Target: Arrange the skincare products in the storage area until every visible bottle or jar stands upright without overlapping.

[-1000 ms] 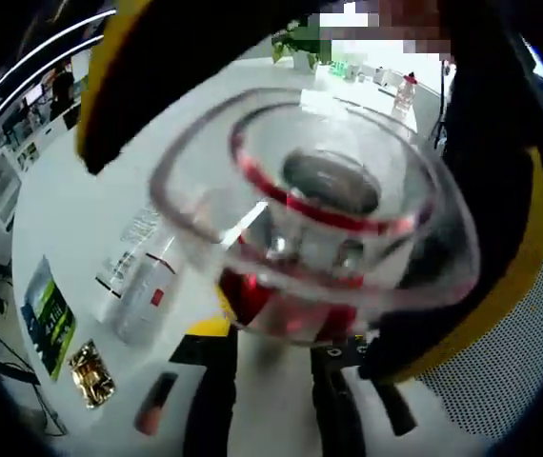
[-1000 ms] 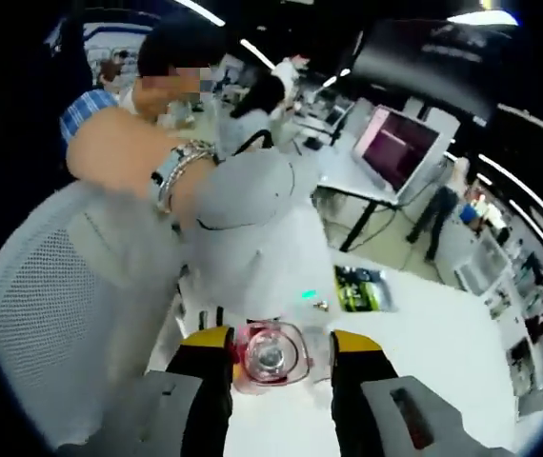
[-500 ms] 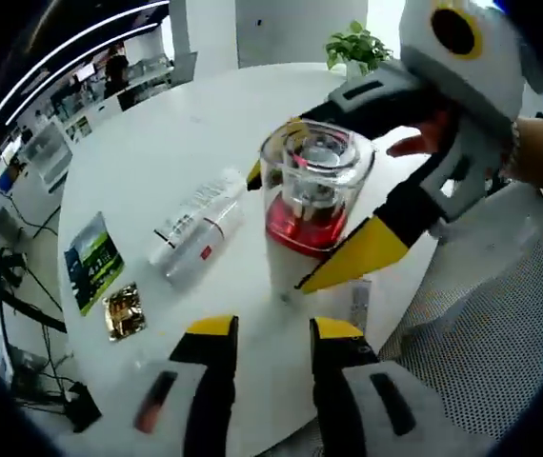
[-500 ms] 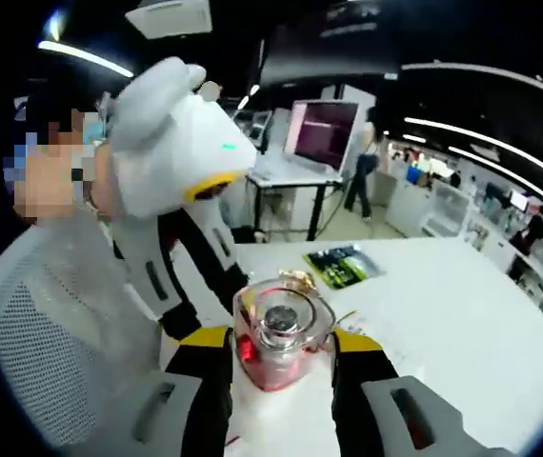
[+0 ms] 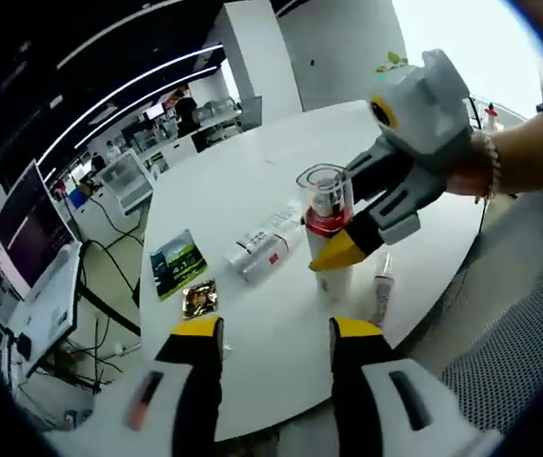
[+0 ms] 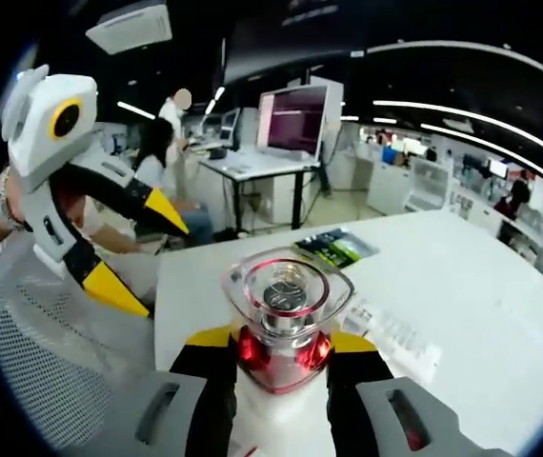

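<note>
Right gripper view: right hand-held gripper [image 6: 281, 357] clamps bottle [image 6: 284, 319].

A clear-capped bottle with a red collar and white body [image 5: 327, 224] stands upright on the round white table [image 5: 252, 181], near the edge closest to the mesh chair, clamped between the yellow-tipped jaws of the right gripper [image 6: 281, 357]. Just beside it, toward the table's middle, a clear bottle with a white printed label [image 5: 264, 249] lies on its side, touching the table along its length. A small white tube [image 5: 379, 297] lies flat at the near edge, just past the standing bottle.
</note>
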{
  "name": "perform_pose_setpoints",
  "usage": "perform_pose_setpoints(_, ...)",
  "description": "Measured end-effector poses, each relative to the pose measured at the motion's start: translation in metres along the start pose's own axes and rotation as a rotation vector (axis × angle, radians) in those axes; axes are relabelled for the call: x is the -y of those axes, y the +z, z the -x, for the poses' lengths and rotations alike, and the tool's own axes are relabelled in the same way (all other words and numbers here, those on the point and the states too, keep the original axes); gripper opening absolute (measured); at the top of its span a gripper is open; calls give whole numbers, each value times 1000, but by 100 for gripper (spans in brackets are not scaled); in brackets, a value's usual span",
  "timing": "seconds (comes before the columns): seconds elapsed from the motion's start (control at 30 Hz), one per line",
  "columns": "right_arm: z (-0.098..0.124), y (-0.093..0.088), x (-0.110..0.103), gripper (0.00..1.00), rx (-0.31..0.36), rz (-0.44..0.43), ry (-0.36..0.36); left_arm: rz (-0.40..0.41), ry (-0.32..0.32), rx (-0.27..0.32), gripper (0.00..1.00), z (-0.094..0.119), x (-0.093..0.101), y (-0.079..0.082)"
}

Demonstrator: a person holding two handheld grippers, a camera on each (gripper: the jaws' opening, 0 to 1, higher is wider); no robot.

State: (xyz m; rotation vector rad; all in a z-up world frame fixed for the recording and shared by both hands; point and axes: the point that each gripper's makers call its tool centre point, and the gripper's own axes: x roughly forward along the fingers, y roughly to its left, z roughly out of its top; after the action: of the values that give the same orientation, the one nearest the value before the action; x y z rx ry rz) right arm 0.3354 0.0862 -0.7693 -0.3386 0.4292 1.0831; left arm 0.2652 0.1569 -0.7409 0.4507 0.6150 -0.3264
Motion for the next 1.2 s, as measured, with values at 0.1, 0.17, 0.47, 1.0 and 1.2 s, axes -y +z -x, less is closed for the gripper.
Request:
perform_pose_setpoints(0.1,1,-1,1,32,-22,7,-6,-24,90,44,40,5,-9,10)
perform_pose_setpoints(0.17,2,-3,4,32,-29,0,-19,-20,112,80,42,3,-8,12)
perform_pose_setpoints(0.47,18,-15,25,32,-64,-16,-88,-97,119,54,39,-2,-3,8)
perform_pose_setpoints(1.0,56,-39,77,32,-88,-65,-231,-70,161,41,39,0,-14,3)
perform_pose_setpoints(1.2,67,-47,97,32,-87,-85,-278,-73,163,29,39,0,-13,0)
